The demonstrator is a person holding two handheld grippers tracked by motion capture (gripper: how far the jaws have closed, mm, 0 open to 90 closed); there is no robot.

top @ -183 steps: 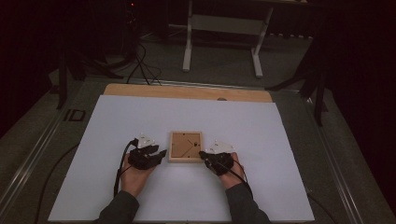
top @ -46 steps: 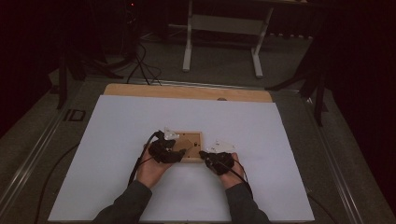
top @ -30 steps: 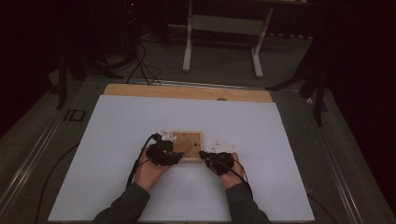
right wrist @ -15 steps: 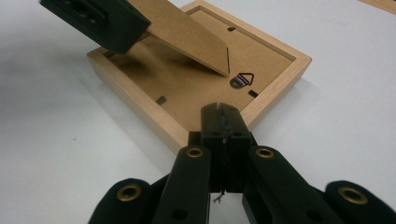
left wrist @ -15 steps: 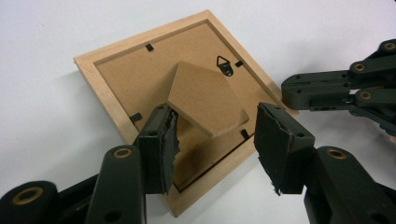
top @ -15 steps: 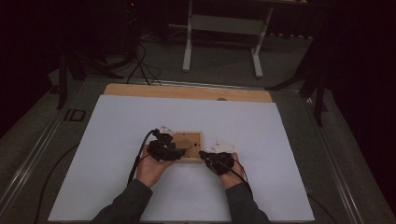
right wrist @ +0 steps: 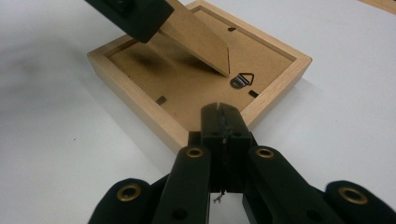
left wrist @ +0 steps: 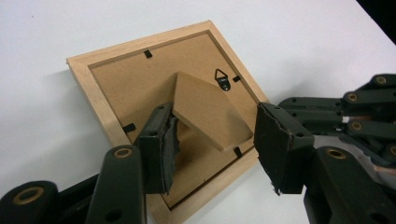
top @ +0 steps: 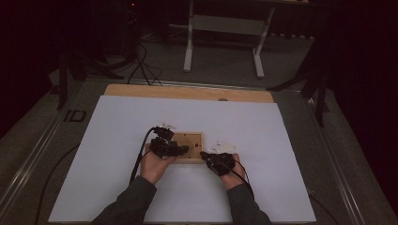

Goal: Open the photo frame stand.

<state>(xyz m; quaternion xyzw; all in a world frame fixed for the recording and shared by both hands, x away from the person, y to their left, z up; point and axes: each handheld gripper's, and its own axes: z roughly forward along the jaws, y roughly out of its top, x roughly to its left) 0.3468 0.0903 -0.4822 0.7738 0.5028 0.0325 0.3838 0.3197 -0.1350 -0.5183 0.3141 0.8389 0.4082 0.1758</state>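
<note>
My right hand-held gripper (right wrist: 219, 122) is clenched, its jaws pressed flat together with nothing between them, and its tip rests against the near rim of the picture frame (right wrist: 140, 79); in the high view it sits at about 4 o'clock from the frame, my right hand (top: 230, 171) behind it. My left hand-held gripper (left wrist: 212, 140) is released, its jaws spread wide on either side of the stand flap (left wrist: 210, 109), which is lifted off the frame's backing board and tilts up toward me. The left jaw's pad looks to be touching the flap's edge; the right jaw stands clear of it. From above, that left hand-held gripper (top: 171, 147) lies over the frame's 8 o'clock corner, with my left hand (top: 155, 164) under it and its cable curving back toward my sleeve.

The picture frame (top: 192, 140) lies face down on the white sheet (top: 263, 140) near the middle of the desk, its light wooden rim around a brown backing board held by small black clips. A dark hanging hook (left wrist: 224, 80) sits just past the flap's hinge. Beyond the sheet, at 12 o'clock, runs the bare wooden edge of the desk (top: 187, 91), and farther off stands a white table frame (top: 223, 28) on the floor.
</note>
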